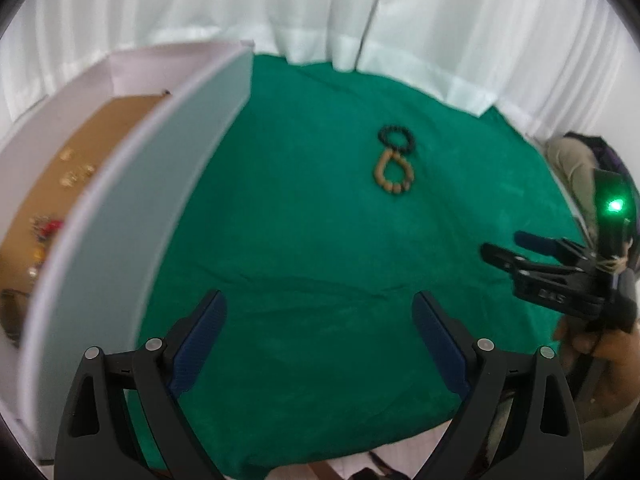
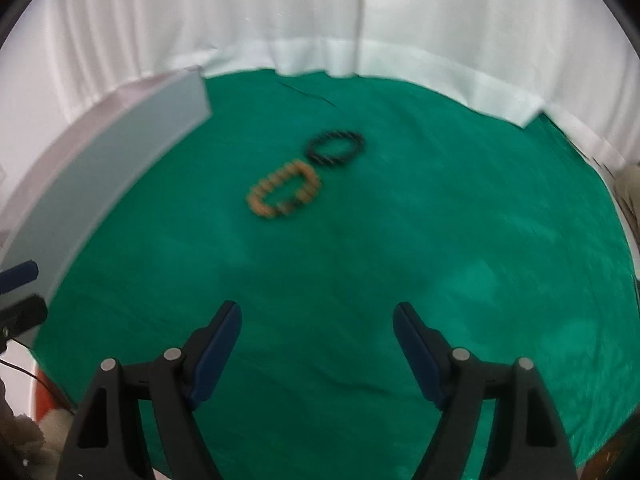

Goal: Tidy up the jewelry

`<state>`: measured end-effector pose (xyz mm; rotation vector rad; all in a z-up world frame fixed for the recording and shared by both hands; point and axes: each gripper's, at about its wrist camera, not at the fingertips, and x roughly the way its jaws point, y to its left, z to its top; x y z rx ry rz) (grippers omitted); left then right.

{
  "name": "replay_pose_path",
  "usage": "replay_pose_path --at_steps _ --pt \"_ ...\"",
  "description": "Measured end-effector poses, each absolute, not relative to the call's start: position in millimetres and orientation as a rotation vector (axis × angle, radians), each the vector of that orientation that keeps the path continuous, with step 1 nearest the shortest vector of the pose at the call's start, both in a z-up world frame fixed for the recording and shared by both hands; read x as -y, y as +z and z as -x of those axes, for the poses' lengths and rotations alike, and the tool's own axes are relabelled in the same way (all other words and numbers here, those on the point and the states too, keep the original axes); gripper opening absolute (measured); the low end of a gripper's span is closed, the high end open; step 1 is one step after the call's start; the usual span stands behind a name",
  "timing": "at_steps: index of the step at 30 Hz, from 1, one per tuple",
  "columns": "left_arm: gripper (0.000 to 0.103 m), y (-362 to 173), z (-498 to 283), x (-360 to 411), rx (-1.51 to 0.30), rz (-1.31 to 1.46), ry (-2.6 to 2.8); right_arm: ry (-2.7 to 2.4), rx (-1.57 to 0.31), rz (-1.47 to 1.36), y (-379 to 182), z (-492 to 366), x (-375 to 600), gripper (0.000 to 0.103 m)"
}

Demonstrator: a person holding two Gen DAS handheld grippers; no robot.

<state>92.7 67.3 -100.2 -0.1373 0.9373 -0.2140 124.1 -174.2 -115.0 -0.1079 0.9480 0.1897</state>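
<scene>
Left gripper (image 1: 320, 312): nearest the lens in the left wrist view, its blue-padded jaws spread wide with only green cloth between them; nothing held.
Right gripper (image 2: 317, 320): likewise spread and empty in its own view; it also shows at the right edge of the left wrist view, carried by a person's hand (image 1: 600, 356).
Wooden bead bracelet (image 1: 394, 174): lies flat on the green cloth (image 1: 320, 240), upper centre of the frame, well ahead of both grippers.
Black bead bracelet (image 1: 395, 139): just beyond the wooden one, touching or slightly overlapping it.
Jewelry box (image 1: 120, 200): white, at the left of the frame, with a brown floor that already carries small gold and red pieces.
Backdrop: white curtain (image 1: 320, 8) behind the table.
Step in hand: by my reading, an approach toward the two bracelets, neither yet gripped.
Next move: one gripper likely has to come down over a single bracelet and close on its bead strand without dragging the neighbour, then carry it left into the box.
</scene>
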Motion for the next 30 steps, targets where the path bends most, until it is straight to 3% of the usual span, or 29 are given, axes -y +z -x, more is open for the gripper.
replay_pose_path --at_steps 9,30 --pt "0.094 -113.1 -106.1 -41.8 -0.932 0.089 -0.208 0.13 -0.974 0.028 -136.7 -117.1 209.5 0.08" --pt "0.094 -130.9 -86.5 -56.4 -0.902 0.008 -0.299 0.082 -0.96 0.05 -136.4 -145.7 131.4 0.08"
